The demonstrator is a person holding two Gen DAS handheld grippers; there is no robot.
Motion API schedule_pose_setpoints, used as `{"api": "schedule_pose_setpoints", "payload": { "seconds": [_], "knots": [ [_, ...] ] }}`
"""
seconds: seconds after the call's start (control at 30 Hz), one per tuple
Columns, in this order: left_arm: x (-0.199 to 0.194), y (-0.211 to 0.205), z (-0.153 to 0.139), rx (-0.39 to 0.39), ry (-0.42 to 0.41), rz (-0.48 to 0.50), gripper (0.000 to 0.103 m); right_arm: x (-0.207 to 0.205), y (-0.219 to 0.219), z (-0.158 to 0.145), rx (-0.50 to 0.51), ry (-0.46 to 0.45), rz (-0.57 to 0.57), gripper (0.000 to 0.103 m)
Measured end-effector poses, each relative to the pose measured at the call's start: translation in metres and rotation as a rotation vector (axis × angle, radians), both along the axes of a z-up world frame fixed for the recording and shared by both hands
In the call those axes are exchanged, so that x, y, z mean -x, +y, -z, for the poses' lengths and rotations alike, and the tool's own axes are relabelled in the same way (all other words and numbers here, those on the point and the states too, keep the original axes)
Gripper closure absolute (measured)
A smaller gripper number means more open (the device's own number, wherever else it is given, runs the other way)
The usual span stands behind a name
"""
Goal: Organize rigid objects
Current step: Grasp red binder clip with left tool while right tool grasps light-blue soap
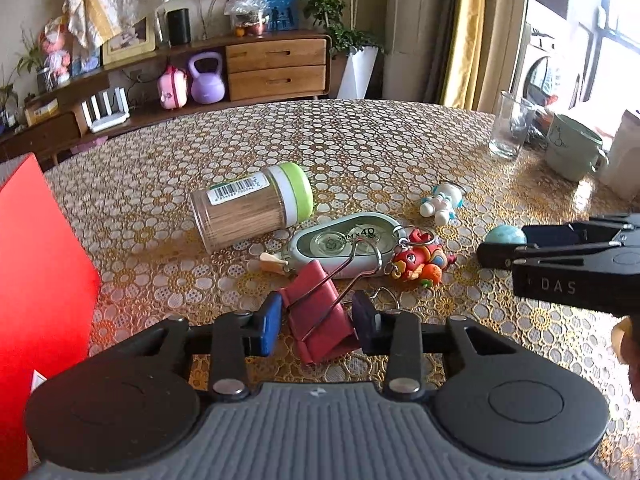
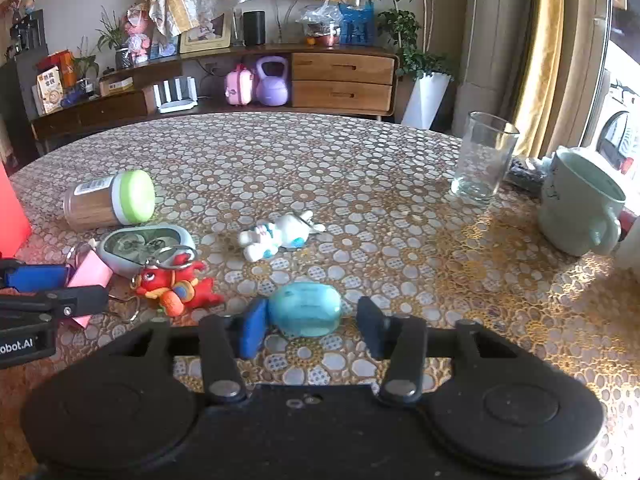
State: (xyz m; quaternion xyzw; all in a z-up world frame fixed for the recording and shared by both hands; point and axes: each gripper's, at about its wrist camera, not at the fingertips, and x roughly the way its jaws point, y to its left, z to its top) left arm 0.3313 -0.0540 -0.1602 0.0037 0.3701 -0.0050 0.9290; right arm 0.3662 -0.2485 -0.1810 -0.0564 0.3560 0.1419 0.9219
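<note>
Left gripper (image 1: 316,326) clamped on pink binder clip (image 1: 320,320); right gripper (image 2: 310,330) narrowed around teal pebble (image 2: 306,308), left pad touching, right pad apart.

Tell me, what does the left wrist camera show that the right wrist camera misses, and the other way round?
Only the left: a small wooden peg by the tape dispenser, and the whole binder clip gripped in the left claw.
Only the right: a snack box on the shelf, and the whole turquoise lump lying inside the right claw.
Both: jar, red toy, white toy, glass, mug.
</note>
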Motion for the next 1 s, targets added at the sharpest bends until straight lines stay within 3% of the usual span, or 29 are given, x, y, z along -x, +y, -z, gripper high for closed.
{"api": "schedule_pose_setpoints", "payload": {
  "seconds": [0.3, 0.57, 0.63, 1.0],
  "knots": [
    [0.01, 0.001, -0.004, -0.021, 0.002, 0.017, 0.071, 0.023, -0.005, -0.016, -0.025, -0.032, 0.004, 0.064],
    [0.036, 0.008, -0.012, 0.011, 0.025, 0.015, 0.073, 0.067, -0.005, -0.041, -0.073, -0.043, -0.042, 0.064],
    [0.045, 0.008, -0.013, 0.015, 0.032, 0.021, 0.085, 0.081, -0.004, -0.046, -0.085, -0.036, -0.05, 0.064],
    [0.1, 0.019, -0.034, 0.031, 0.031, 0.035, 0.096, 0.153, 0.008, -0.067, -0.109, -0.02, -0.097, 0.064]
  ]
}}
